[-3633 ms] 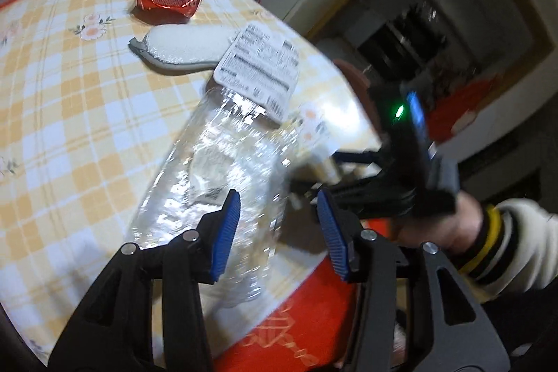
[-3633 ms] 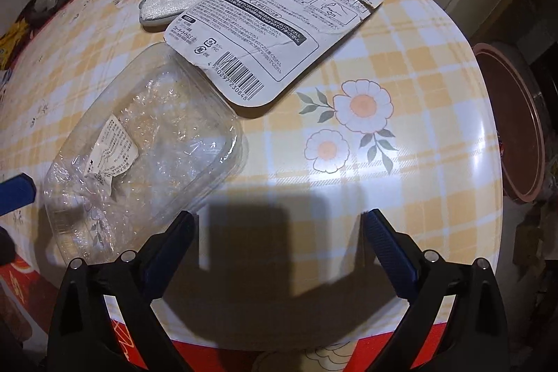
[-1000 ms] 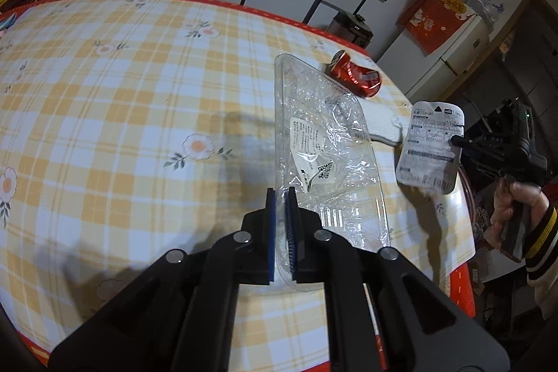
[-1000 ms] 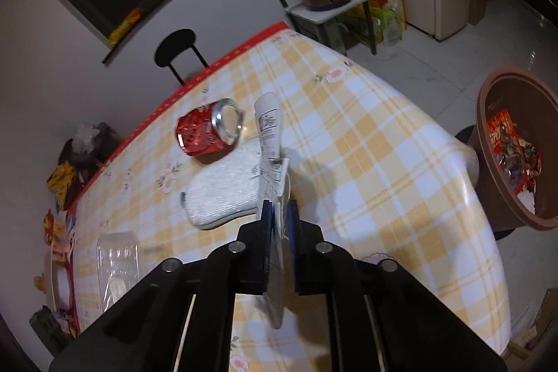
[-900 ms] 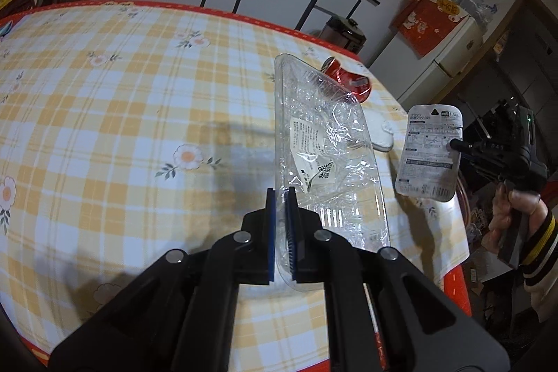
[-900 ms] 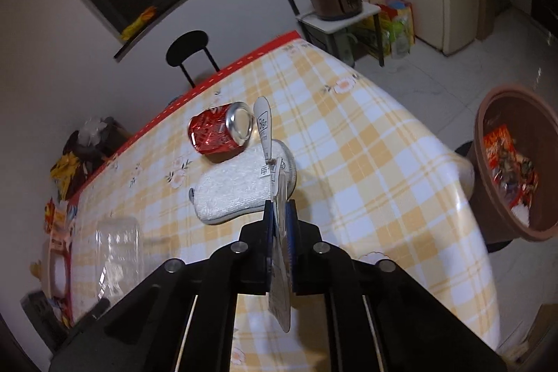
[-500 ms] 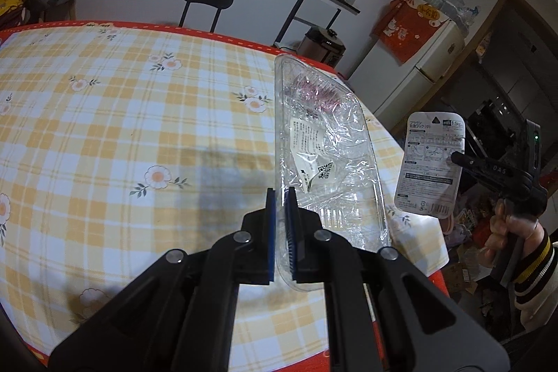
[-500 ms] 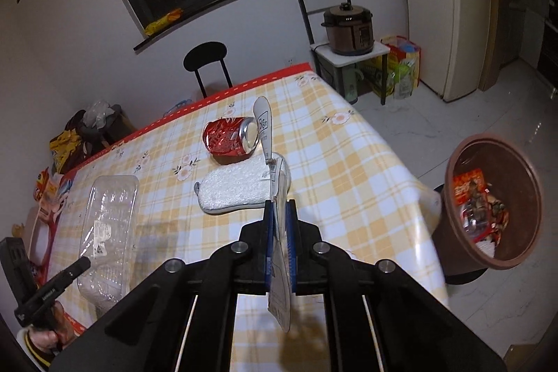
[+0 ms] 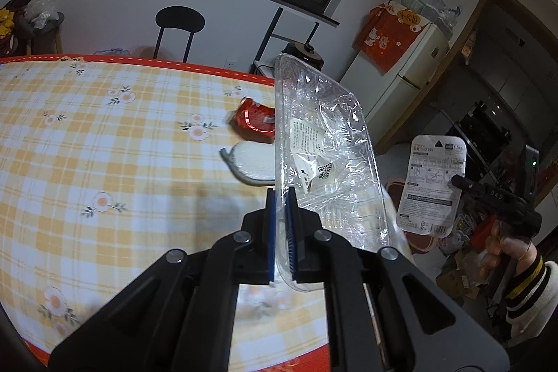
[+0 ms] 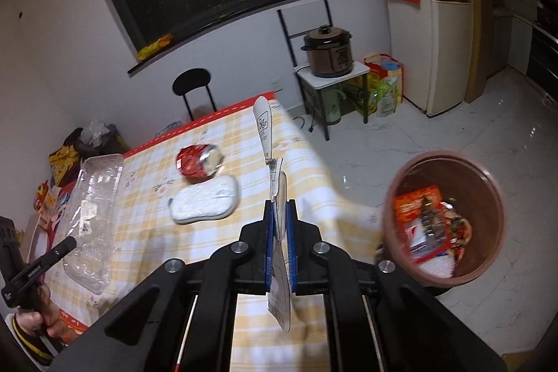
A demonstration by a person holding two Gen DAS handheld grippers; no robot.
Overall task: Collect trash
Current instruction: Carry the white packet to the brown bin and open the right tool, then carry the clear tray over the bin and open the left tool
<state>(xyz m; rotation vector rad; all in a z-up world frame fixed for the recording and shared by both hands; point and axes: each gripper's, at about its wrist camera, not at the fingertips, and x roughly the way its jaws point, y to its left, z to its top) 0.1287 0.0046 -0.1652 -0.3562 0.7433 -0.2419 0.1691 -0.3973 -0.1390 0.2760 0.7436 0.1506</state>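
Observation:
My left gripper point(image 9: 280, 197) is shut on the near rim of a clear plastic tray point(image 9: 324, 142), held in the air above the checked table point(image 9: 104, 142). In the right wrist view the same tray point(image 10: 96, 197) hangs at the far left. My right gripper point(image 10: 280, 208) is shut on a white printed card package point(image 10: 265, 131), seen edge-on; from the left wrist view the package point(image 9: 432, 183) faces me at the right. A crushed red can point(image 10: 197, 161) and a white pad point(image 10: 205, 199) lie on the table. A brown bin point(image 10: 443, 218) with trash stands on the floor, right.
A black chair point(image 10: 193, 86) stands behind the table. A rice cooker point(image 10: 326, 51) sits on a small stand, with bags beside it and a fridge point(image 10: 443, 16) further right. The tiled floor point(image 10: 453, 135) around the bin is bare. A person's hand and striped sleeve point(image 9: 523, 274) hold the right gripper.
Both grippers have risen and pulled back from the table with their items still held. The bin has come further into the right wrist view.

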